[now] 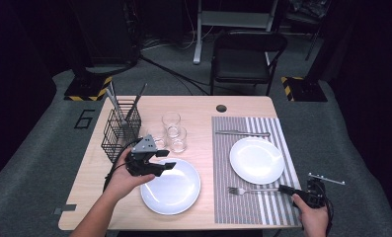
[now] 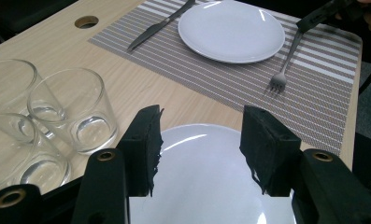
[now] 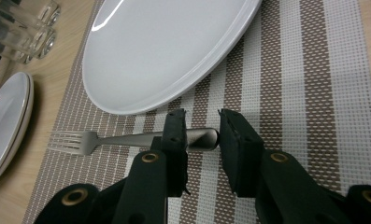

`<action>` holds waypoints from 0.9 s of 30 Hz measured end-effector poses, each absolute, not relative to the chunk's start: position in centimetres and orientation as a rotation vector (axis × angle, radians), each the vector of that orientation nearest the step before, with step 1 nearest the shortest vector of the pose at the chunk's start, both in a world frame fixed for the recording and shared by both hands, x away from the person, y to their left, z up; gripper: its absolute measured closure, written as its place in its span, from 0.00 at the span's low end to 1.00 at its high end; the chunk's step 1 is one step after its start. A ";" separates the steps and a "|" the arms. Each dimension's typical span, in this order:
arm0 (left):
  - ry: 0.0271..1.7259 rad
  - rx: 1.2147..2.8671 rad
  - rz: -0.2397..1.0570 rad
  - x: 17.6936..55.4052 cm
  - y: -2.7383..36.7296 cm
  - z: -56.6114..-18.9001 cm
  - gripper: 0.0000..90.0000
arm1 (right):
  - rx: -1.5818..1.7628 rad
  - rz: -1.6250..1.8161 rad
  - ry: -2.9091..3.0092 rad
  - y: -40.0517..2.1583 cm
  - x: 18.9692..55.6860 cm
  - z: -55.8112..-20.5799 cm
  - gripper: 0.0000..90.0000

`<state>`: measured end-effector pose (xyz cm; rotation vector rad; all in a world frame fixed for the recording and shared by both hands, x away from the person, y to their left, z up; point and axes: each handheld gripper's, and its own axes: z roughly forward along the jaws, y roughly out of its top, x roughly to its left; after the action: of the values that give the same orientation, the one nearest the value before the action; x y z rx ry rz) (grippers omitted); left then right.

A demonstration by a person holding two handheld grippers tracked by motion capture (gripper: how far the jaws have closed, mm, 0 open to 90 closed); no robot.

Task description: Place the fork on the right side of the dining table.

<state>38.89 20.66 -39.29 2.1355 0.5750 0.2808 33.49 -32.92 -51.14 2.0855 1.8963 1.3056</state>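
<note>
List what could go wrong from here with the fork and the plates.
1. The right gripper has only the very end of the fork handle between its jaws, and a gap shows on one side, so the fork could pivot or slip if lifted.
2. The fork lies close beside the plate on the placemat; a swing could knock its rim.
3. The left gripper hangs open over the near plate, with the glasses close beside it; a sideways move could tip one.

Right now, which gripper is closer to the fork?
Right. The right gripper has the end of the fork handle between its jaws on the striped placemat. The left gripper hangs open over the near plate, across the table from the fork.
</note>
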 end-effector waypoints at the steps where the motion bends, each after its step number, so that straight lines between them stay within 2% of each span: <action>1: 0.580 2.132 0.275 38.9 20.6 -39.3 0.53 | 2.091 1.299 1.890 -33.0 33.5 -51.1 0.79; 17: 0.593 2.124 0.274 39.0 20.9 -39.4 0.53 | 2.065 1.279 1.878 -33.0 33.3 -50.9 0.78; 27: 0.618 2.117 0.279 39.2 21.3 -39.5 0.53 | 1.969 1.290 1.922 -31.4 33.0 -49.3 0.76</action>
<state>39.19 21.29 -39.48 2.1170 0.6179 0.2795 32.95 -31.41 -49.30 1.9688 1.9220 1.2899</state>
